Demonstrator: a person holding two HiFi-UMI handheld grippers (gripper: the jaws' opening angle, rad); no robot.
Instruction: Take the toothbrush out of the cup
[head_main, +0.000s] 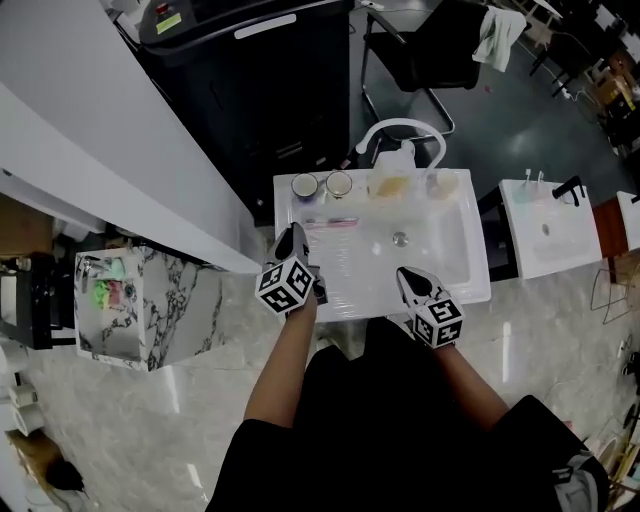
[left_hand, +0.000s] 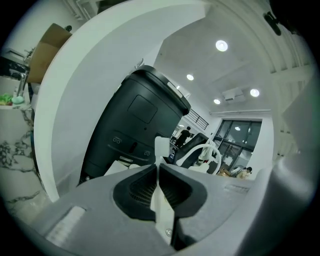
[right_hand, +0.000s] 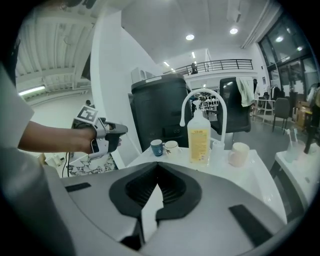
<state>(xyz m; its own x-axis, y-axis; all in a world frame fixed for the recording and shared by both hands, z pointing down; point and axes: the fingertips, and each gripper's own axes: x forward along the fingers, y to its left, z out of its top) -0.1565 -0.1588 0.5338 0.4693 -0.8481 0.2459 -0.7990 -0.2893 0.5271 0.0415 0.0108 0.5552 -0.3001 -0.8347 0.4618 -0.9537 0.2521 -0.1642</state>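
The white sink (head_main: 479, 255) spreads before me, its floor bare around the drain (head_main: 400, 239), with free room across the middle and right. My left gripper (head_main: 293, 233) hangs over the sink's left edge, jaws closed, nothing I can make out in them. My right gripper (head_main: 408, 273) sits above the front rim, jaws closed and empty. Two cups (head_main: 304, 185) stand at the back left corner. The toothbrush (head_main: 331, 222), thin, pale and pinkish, lies flat in the sink just before them.
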